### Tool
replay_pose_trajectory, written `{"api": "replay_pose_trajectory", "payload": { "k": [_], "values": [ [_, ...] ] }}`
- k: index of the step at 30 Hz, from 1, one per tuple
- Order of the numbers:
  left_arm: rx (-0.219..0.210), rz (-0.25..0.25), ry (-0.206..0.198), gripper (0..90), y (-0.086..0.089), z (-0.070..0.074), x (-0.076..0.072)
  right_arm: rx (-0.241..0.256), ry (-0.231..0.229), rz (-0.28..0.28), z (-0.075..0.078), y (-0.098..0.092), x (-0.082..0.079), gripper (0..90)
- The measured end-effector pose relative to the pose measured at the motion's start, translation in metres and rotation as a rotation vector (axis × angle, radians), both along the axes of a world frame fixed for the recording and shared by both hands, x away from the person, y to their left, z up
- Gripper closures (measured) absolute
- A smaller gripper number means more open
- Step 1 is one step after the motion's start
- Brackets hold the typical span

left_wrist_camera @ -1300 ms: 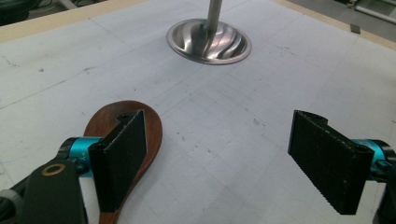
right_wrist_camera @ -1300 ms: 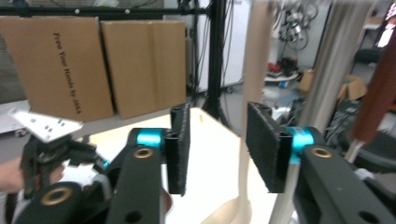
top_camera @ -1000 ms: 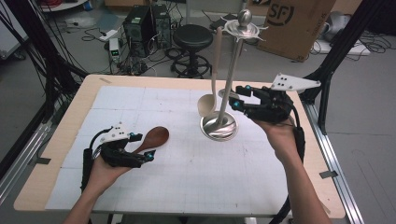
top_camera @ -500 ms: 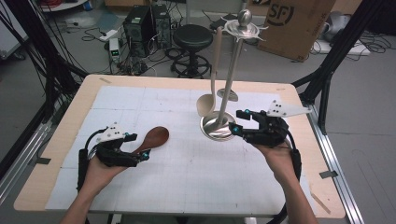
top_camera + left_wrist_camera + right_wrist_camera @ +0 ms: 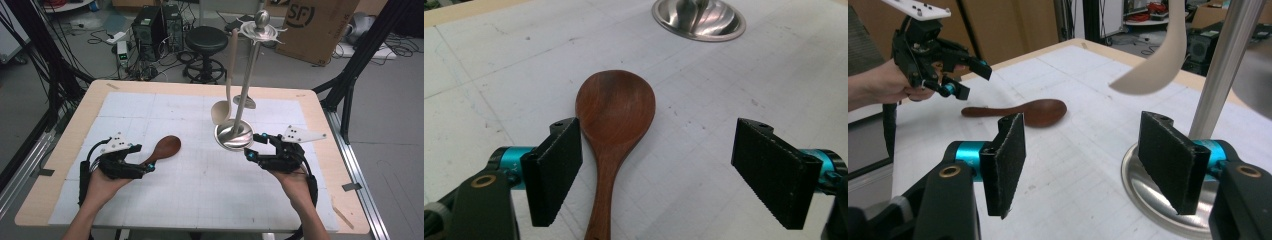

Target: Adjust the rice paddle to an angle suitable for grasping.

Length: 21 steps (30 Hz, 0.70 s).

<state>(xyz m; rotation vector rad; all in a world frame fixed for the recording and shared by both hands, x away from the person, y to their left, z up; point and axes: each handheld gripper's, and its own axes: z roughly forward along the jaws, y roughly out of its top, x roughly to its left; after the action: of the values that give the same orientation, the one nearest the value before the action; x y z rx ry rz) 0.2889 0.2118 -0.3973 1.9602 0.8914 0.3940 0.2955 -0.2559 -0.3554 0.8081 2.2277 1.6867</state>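
A dark wooden spoon lies flat on the white mat, bowl toward the steel rack. My left gripper stands open around its handle end. In the left gripper view the spoon runs up between the jaws, close to the left pad and far from the right one; the left gripper holds nothing. My right gripper is open and empty just right of the rack base. In the right gripper view the right gripper faces the spoon, with the base at its right jaw.
The rack's steel pole rises from the round base, and a cream ladle hangs from its top. The mat sits on a wooden table. A stool, computers, cables and a cardboard box stand beyond the far edge.
My right gripper has come down and back from beside the rack pole to low on the mat by the base. The left gripper has settled lower at the spoon handle.
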Motion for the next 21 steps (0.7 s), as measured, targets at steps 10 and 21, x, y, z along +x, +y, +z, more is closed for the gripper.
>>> {"api": "replay_pose_trajectory", "payload": {
  "k": [10, 21],
  "values": [
    [0.044, 0.003, 0.025, 25.6, 0.004, -0.008, 0.004, -0.013, 0.034, -0.006, -0.023, -0.001, -0.005, 32.0],
    [0.075, 0.003, 0.06, 32.5, 0.014, -0.02, 0.008, -0.029, 0.039, -0.014, -0.034, -0.001, -0.011, 31.0]
  ]
}}
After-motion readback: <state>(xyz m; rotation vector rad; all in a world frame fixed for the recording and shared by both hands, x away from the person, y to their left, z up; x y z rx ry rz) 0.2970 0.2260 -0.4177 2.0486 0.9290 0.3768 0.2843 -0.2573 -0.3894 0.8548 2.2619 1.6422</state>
